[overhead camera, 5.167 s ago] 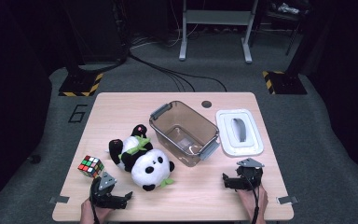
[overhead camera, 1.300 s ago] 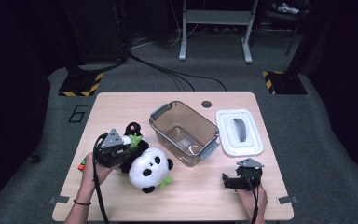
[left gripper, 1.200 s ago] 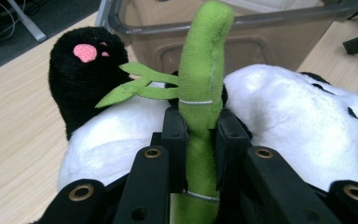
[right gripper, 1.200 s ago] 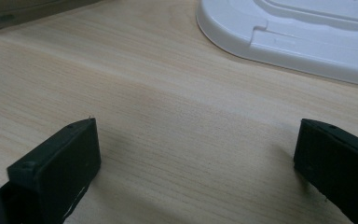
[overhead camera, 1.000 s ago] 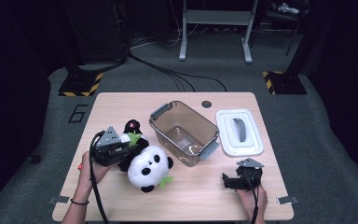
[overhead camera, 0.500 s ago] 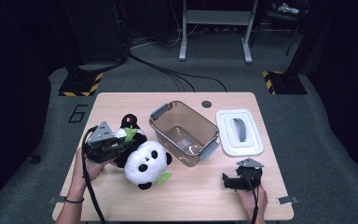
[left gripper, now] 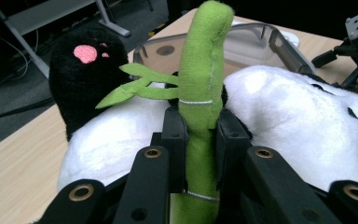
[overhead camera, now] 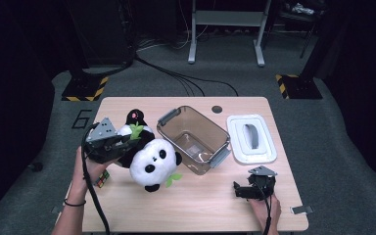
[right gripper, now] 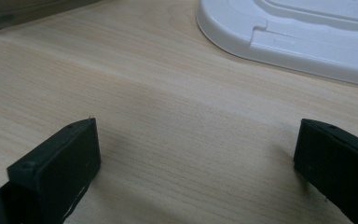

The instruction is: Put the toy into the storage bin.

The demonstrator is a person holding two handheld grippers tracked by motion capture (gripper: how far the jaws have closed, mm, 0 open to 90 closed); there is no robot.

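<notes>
**Left tongs grip the panda's bamboo stalk**

The left tongs (left gripper: 193,140) are closed on the green bamboo stalk (left gripper: 200,93) of the plush panda (overhead camera: 149,156), with one jaw on each side of the stalk. The panda lies on the left part of the bench (overhead camera: 196,205), just beside the clear plastic bin (overhead camera: 193,139). The right tongs (right gripper: 196,163) rest on the bench near its front right corner, with jaws wide apart and nothing between them. The white lid (overhead camera: 252,139) lies to the right of the bin. A colour cube (overhead camera: 103,178) sits under the left hand.
</notes>
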